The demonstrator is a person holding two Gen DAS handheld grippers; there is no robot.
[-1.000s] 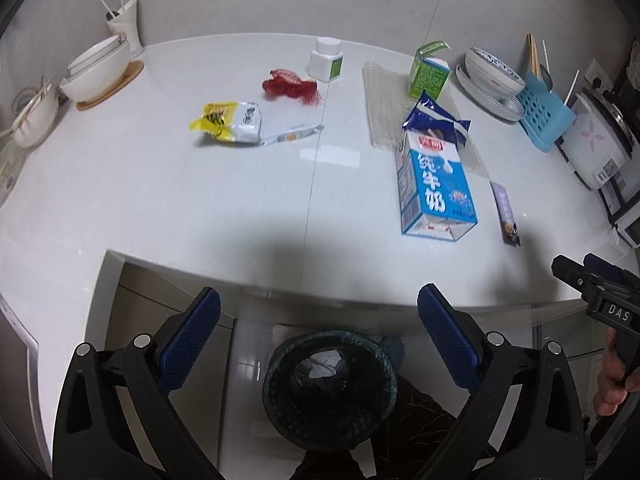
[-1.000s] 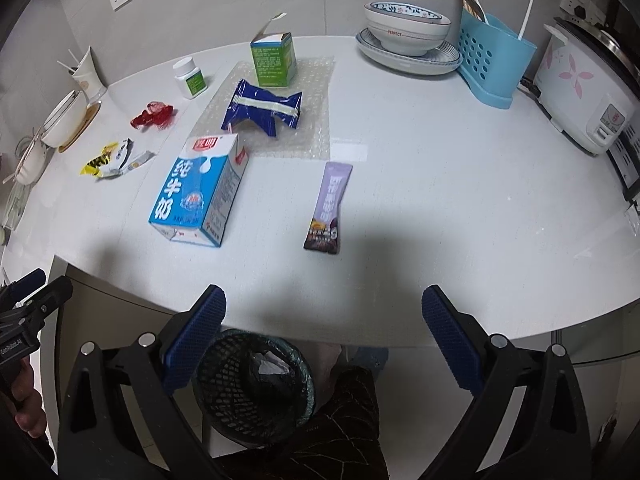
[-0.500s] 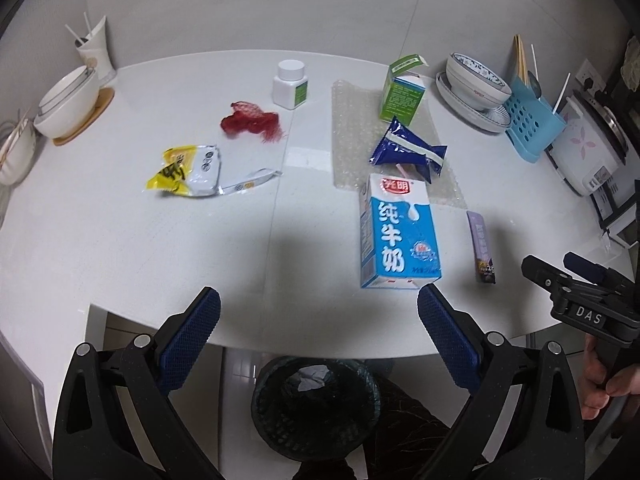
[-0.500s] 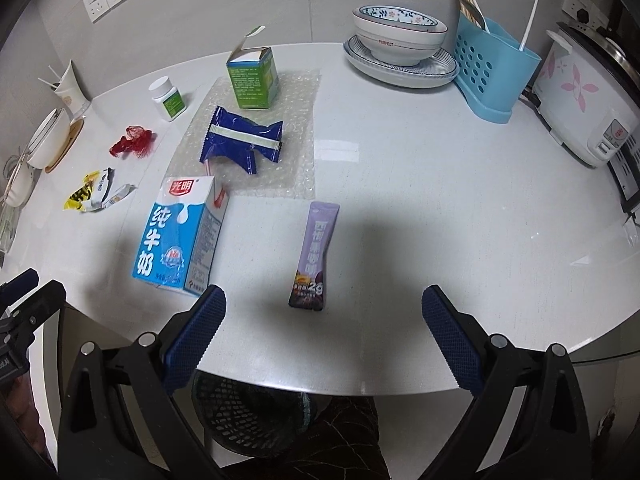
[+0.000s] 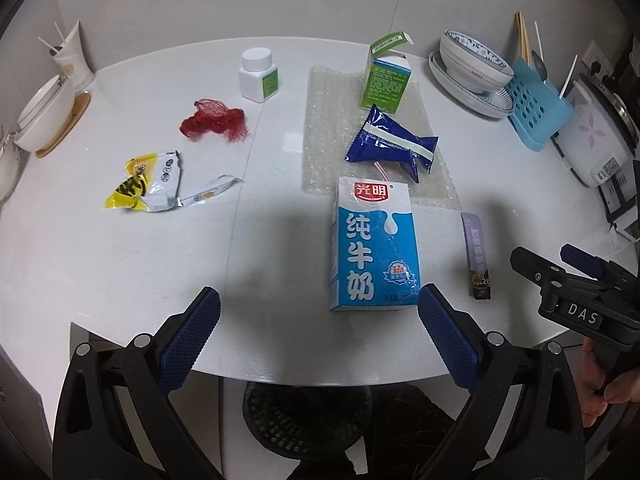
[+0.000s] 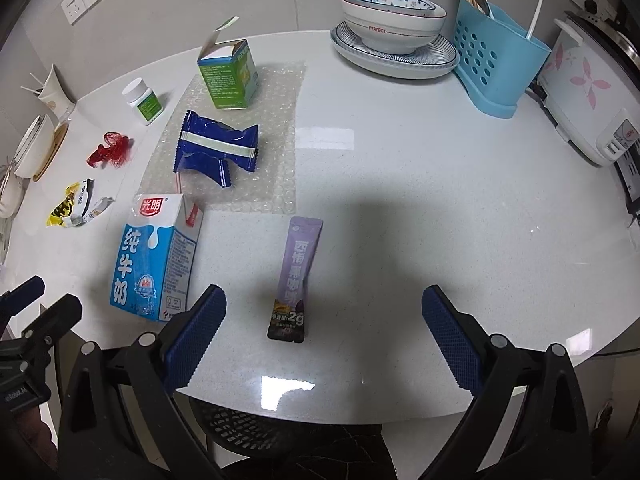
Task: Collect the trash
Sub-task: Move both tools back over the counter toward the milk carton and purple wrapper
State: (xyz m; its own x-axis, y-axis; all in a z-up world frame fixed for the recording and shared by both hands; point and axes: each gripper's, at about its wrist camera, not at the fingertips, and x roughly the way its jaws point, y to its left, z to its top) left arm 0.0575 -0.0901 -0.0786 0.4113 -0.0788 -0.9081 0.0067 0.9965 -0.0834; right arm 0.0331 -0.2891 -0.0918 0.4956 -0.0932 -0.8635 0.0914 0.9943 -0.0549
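Black mesh bin (image 5: 308,424) is being seen under the table edge (image 5: 120,336). Left gripper (image 5: 318,334) and right gripper (image 6: 324,330) are being held wide open, empty. Milk carton (image 5: 374,244) and purple sachet (image 6: 296,276) are lying nearest; blue wrapper (image 6: 218,148), yellow wrapper (image 5: 148,180), red netting (image 5: 214,122) are lying beyond.

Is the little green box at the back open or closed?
Open. The green box stands upright on the bubble wrap with its top flap lifted, showing the hollow inside.
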